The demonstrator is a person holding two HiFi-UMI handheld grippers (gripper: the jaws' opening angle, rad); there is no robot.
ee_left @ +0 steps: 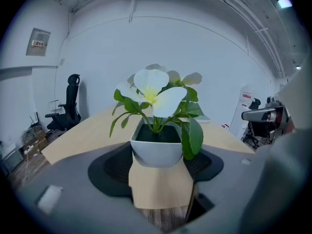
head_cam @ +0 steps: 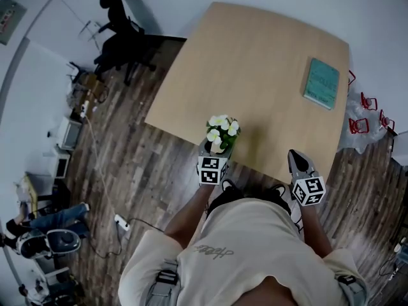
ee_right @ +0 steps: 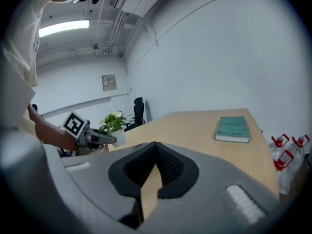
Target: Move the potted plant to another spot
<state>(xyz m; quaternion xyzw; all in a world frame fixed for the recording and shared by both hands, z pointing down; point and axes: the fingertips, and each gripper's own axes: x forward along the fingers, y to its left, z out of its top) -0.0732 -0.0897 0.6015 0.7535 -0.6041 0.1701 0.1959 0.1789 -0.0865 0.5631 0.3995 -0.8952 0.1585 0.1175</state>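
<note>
The potted plant (head_cam: pixel 222 131), white flowers and green leaves in a small white pot (ee_left: pixel 157 149), hangs over the near edge of the wooden table (head_cam: pixel 255 62). My left gripper (head_cam: pixel 215 146) is shut on the pot, a pad against each side (ee_left: pixel 157 155). The right gripper view shows the plant (ee_right: pixel 113 125) at the left, in the left gripper (ee_right: pixel 113 139). My right gripper (head_cam: pixel 294 158) hovers at the table's near edge to the right, its jaws shut with nothing between them (ee_right: pixel 155 144).
A green book (head_cam: pixel 321 83) lies at the table's far right. A black office chair (head_cam: pixel 121 30) stands beyond the left corner. Red-capped water bottles (head_cam: pixel 364 120) sit on the floor at the right. Cables, a power strip (head_cam: pixel 121 222) and boxes crowd the floor at the left.
</note>
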